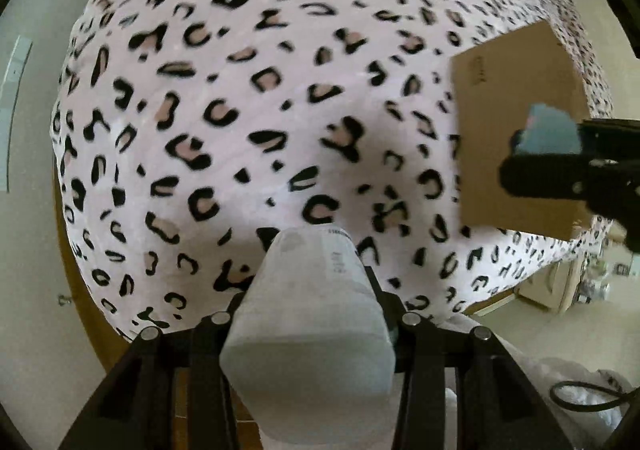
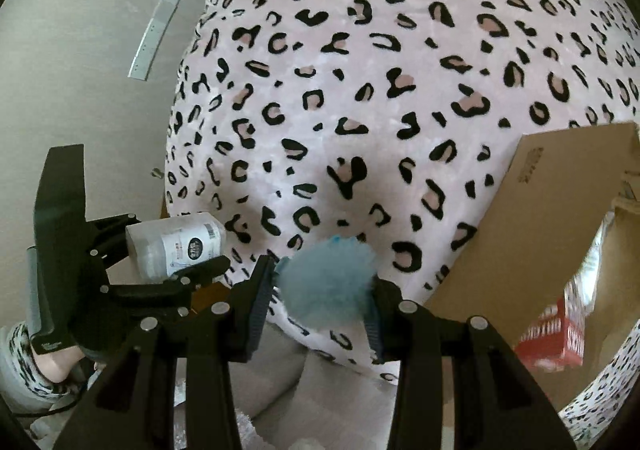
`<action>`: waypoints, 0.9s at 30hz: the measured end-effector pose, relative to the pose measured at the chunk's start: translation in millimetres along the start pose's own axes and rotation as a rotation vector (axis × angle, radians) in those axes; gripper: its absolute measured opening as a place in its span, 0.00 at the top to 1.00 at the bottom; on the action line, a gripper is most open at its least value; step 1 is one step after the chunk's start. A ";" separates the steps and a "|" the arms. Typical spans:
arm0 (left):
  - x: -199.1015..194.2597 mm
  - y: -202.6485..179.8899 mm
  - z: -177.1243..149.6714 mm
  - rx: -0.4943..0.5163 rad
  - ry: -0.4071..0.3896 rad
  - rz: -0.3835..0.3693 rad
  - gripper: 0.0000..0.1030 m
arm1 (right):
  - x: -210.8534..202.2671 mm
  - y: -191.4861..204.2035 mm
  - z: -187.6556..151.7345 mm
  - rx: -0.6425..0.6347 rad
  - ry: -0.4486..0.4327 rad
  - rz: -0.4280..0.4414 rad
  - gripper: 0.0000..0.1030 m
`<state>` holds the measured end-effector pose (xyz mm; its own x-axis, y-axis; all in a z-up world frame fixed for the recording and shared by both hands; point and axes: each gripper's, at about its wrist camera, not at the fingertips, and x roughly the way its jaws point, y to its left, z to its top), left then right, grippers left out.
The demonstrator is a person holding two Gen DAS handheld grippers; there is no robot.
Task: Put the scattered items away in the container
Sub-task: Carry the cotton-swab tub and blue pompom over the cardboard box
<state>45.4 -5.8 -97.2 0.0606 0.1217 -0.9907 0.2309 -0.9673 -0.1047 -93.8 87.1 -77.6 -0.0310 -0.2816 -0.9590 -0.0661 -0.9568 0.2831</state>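
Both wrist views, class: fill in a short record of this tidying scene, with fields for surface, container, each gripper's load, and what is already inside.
surface: leopard-print blanket
container: cardboard box, flap open, at the blanket's right side
left gripper: jaws shut on a white plastic bottle
right gripper: jaws shut on a fluffy blue pompom
already inside: a red carton
bare blanket: no loose items visible

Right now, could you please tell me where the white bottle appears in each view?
Left wrist view: the white bottle fills the bottom centre, clamped in the left gripper.
Right wrist view: the bottle sits at lower left, held by that same gripper.
Shared landmark: the cardboard box on the leopard-print blanket, at the right of both.
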 end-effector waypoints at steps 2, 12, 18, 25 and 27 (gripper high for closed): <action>-7.4 -10.1 1.1 0.023 -0.009 -0.004 0.59 | -5.8 0.1 -7.0 -0.010 0.001 0.009 0.59; -29.8 -58.3 7.5 0.130 -0.043 0.002 0.59 | -37.6 -15.6 -35.6 -0.024 -0.017 0.035 0.59; -36.1 -88.0 13.4 0.195 -0.057 0.005 0.59 | -59.7 -37.1 -50.9 -0.030 -0.014 0.044 0.59; -36.6 -125.7 21.4 0.269 -0.058 0.001 0.59 | -81.0 -67.6 -64.9 -0.019 -0.011 0.054 0.59; -36.4 -137.6 24.1 0.290 -0.057 -0.002 0.59 | -86.7 -77.2 -68.6 -0.024 -0.002 0.055 0.59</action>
<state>-12.0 117.5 -48.8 0.0037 0.1191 -0.9929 -0.0566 -0.9913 -0.1191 -17.6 180.4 -17.1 -0.0355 -0.3339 -0.9419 -0.0405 -0.9413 0.3352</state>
